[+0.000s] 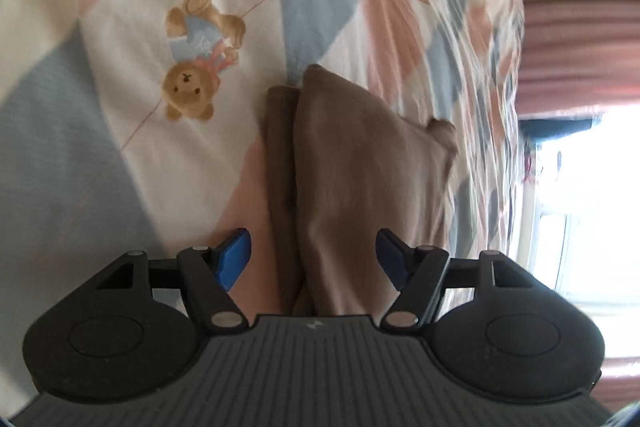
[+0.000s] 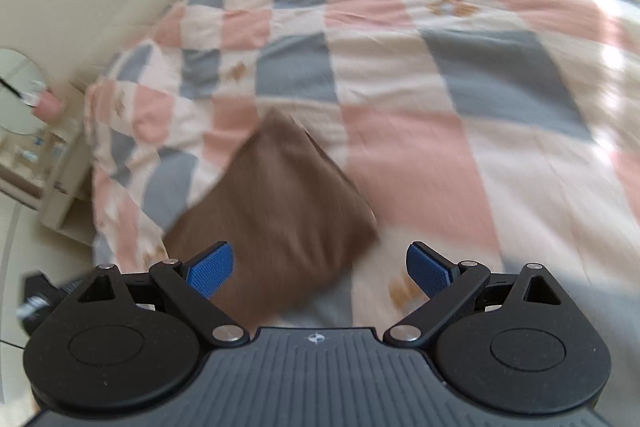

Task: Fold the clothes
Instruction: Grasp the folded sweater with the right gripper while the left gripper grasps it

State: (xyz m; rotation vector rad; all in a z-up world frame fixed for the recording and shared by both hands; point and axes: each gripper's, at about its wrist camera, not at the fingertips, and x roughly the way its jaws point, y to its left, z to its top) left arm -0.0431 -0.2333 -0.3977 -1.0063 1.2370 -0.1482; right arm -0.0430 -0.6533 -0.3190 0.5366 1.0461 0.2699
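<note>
A folded brown garment (image 1: pixel 360 179) lies on the checked quilt (image 1: pixel 120 167) in the left wrist view, its layers stacked and running away from the camera. My left gripper (image 1: pixel 313 259) is open, its blue pads (image 1: pixel 234 259) spread on either side of the garment's near end without closing on it. In the right wrist view the same brown garment (image 2: pixel 276 223) lies as a rough square, just ahead and to the left. My right gripper (image 2: pixel 320 269) is open, with only the garment's near corner between its fingers. The image is blurred by motion.
The pink, blue and white quilt (image 2: pixel 440 87) with bear prints (image 1: pixel 196 67) covers the bed. A window and pink curtain (image 1: pixel 580 59) are at the right in the left wrist view. A bedside table with a round mirror (image 2: pixel 20 91) stands left of the bed, by a pale wall.
</note>
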